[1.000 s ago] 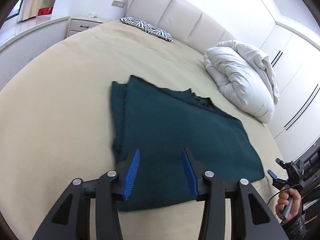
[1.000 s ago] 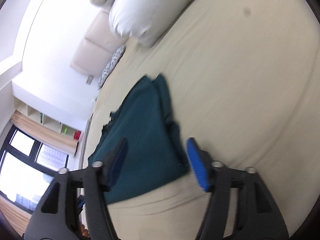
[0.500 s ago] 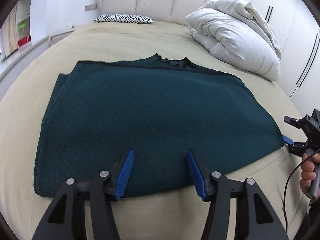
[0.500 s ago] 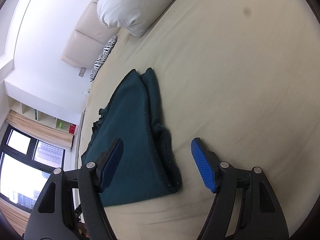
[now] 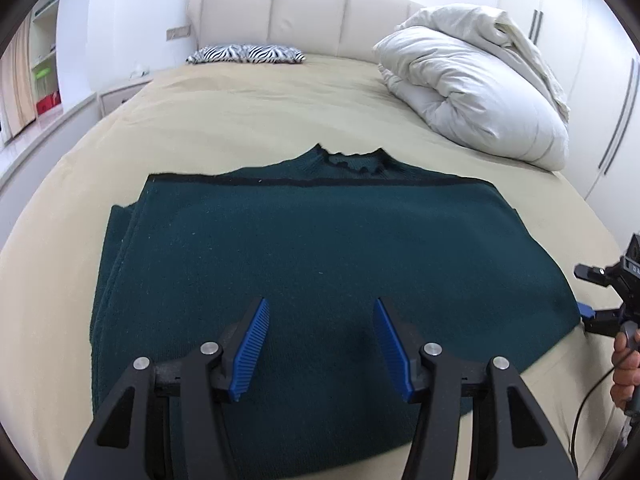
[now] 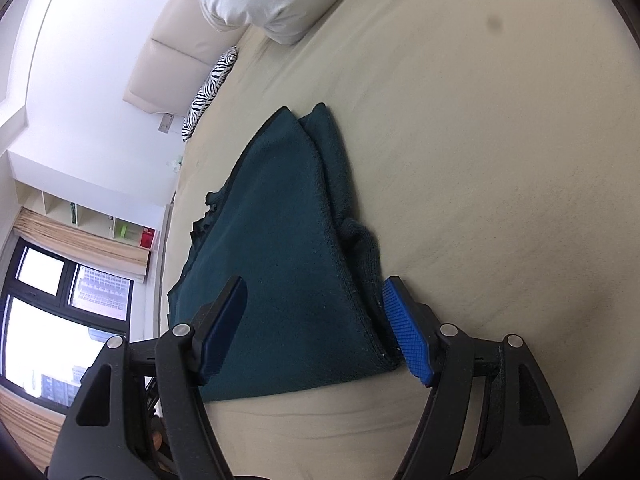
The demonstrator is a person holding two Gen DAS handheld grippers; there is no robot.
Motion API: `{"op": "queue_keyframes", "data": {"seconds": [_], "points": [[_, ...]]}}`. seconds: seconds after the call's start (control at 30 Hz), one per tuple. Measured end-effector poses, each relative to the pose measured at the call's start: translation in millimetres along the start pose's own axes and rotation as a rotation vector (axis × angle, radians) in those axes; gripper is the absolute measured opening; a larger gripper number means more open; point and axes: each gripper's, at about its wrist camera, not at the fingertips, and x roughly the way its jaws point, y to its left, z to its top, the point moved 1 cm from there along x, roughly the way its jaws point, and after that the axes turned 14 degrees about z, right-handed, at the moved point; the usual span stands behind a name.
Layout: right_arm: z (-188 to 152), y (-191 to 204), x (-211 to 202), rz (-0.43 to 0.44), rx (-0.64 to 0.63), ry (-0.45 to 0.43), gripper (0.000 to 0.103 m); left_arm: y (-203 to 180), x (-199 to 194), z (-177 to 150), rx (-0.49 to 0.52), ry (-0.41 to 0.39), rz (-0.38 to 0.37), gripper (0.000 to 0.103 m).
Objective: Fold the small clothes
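Across the middle of the left wrist view, a dark green sweater [image 5: 320,256] is lying folded flat on the beige bed [image 5: 248,120], its wavy collar pointing toward the top of the frame and extra layers showing along its left edge. At the bottom centre of that view the left claw [image 5: 319,350] is hovering over the sweater's near hem with its blue pads [image 5: 250,350] spread apart and nothing pinched between them. At the right edge of the same frame, the right claw [image 5: 587,304] is sitting released by the sweater's lower right corner, carried by a hand [image 5: 626,364] with a cable trailing below it. Seen from the right wrist view, the right claw [image 6: 314,330] is straddling that corner, its pads standing clear on either side of the stacked fabric edge without pressing it. Farther out, a rumpled white duvet [image 5: 476,88] is resting on the upper right of the bed, a zebra-print pillow [image 5: 246,54] is lying against the padded cream headboard [image 5: 304,12], and white wardrobe doors [image 5: 600,80] are filling the right side of the frame.
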Motion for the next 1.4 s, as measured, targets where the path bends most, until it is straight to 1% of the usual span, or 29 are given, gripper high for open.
{"op": "queue_keyframes", "data": {"seconds": [0.07,0.2,0.3,0.47,0.5,0.57,0.67,0.7,0.73,0.77,0.83,0.93,1.13,1.4], "points": [[3.4,-1.8,2.7,-0.004,0.028,0.024,0.069,8.5,14.6,-3.0,-0.035,0.05,0.005,0.057],[10.9,1.6,10.9,-0.025,0.051,0.063,0.068,19.0,23.8,-12.8,-0.073,0.057,-0.044,0.057],[15.4,5.8,22.8,-0.039,0.05,0.085,0.068,20.1,26.7,-11.7,-0.068,0.076,-0.053,0.057],[22.3,-0.7,39.4,-0.009,0.122,0.096,0.068,27.5,31.6,-13.6,-0.098,0.088,-0.1,0.057],[22.9,0.2,41.4,-0.003,0.127,0.102,0.067,27.5,32.2,-13.8,-0.099,0.088,-0.103,0.057],[22.2,2.8,47.3,0.017,0.133,0.125,0.06,27.2,32.1,-14.4,-0.098,0.086,-0.105,0.057],[20.2,2.5,52.3,0.01,0.131,0.127,0.052,28.1,32.6,-15.0,-0.103,0.086,-0.114,0.057],[20.1,0.6,52.7,0.014,0.136,0.119,0.046,28.8,33.2,-14.8,-0.105,0.086,-0.118,0.057],[19.8,-1.9,52.5,0.019,0.146,0.111,0.039,29.0,33.4,-14.9,-0.106,0.086,-0.121,0.057],[19.4,-5.0,52.5,0.022,0.157,0.105,0.035,29.0,33.2,-15.1,-0.105,0.085,-0.12,0.057],[18.1,-9.4,52.8,0.021,0.161,0.1,0.022,29.0,32.9,-15.3,-0.105,0.084,-0.118,0.057],[16.4,-10.5,52.5,0.021,0.148,0.092,0.016,30.8,32.2,-16.4,-0.107,0.084,-0.123,0.057],[13.0,-2.4,54.6,-0.021,0.099,0.067,0.012,32.7,32.3,-17.1,-0.114,0.086,-0.139,0.056],[8.3,25.6,64.3,-0.169,0.005,0.025,0.011,40.8,34.5,-18.4,-0.154,0.086,-0.193,0.056]]}}
